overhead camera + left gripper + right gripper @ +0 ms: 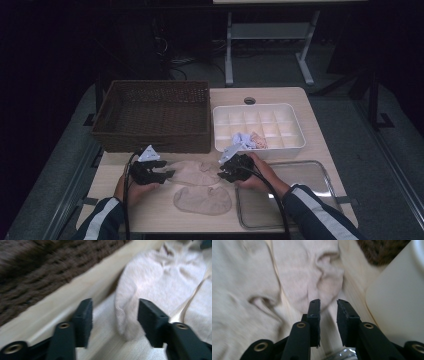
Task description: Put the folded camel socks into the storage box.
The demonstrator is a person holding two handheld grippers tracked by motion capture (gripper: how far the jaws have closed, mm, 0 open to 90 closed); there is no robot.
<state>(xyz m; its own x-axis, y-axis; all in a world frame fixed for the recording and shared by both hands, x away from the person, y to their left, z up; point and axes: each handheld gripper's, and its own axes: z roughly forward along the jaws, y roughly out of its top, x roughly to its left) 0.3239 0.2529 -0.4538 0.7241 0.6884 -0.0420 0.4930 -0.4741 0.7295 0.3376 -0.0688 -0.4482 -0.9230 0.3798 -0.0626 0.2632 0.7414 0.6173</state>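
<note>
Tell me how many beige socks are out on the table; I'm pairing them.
2. One sock lies between the two grippers, in front of the basket; the other lies nearer the person, beside the tray. More may be hidden.

Two beige ankle socks lie flat on the bench. The upper sock (192,172) stretches from nine to three o'clock; the lower sock (202,200) lies just beside it, at its five o'clock, slightly rumpled.
</note>
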